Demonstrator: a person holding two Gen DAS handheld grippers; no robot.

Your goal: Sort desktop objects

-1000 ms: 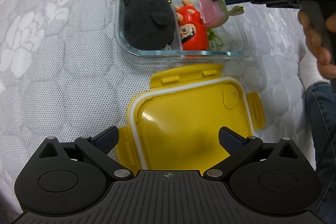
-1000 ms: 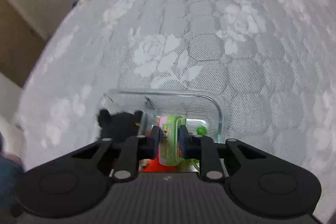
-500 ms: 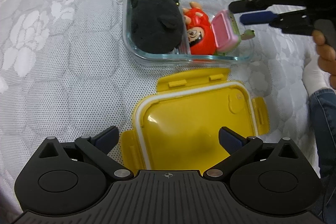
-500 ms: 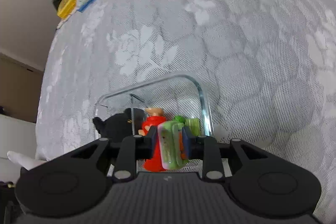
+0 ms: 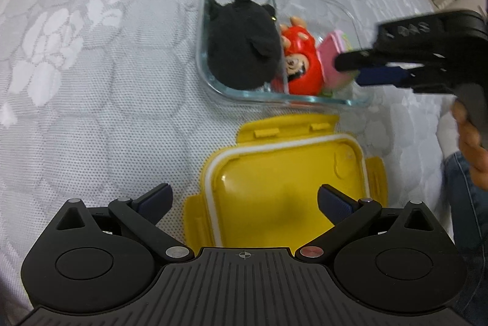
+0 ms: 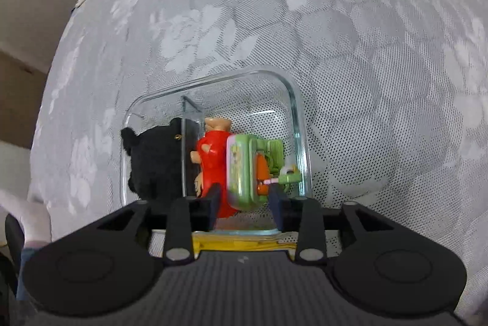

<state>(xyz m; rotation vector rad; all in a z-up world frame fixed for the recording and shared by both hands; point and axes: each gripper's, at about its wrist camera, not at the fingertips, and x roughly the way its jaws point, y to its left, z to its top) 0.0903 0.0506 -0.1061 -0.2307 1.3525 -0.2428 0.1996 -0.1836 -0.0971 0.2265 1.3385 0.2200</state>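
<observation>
In the left wrist view, the left hand-held gripper [image 5: 243, 196] hung wide apart above the yellow plastic lid [image 5: 289, 182]. In the right wrist view, the right hand-held gripper [image 6: 244, 204] stood parted around the pink-and-green toy [image 6: 244, 170], which sat in the clear glass divided container [image 6: 297, 118] beside a red figurine [image 6: 212, 155].

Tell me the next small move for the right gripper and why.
Probably draw the right gripper straight back and up, clear of the glass box. Its jaws stand apart on either side of the green and pink toy, which leans against the red figure in the right-hand compartment, so the drop looks done. The yellow lid lies open just in front.
</observation>
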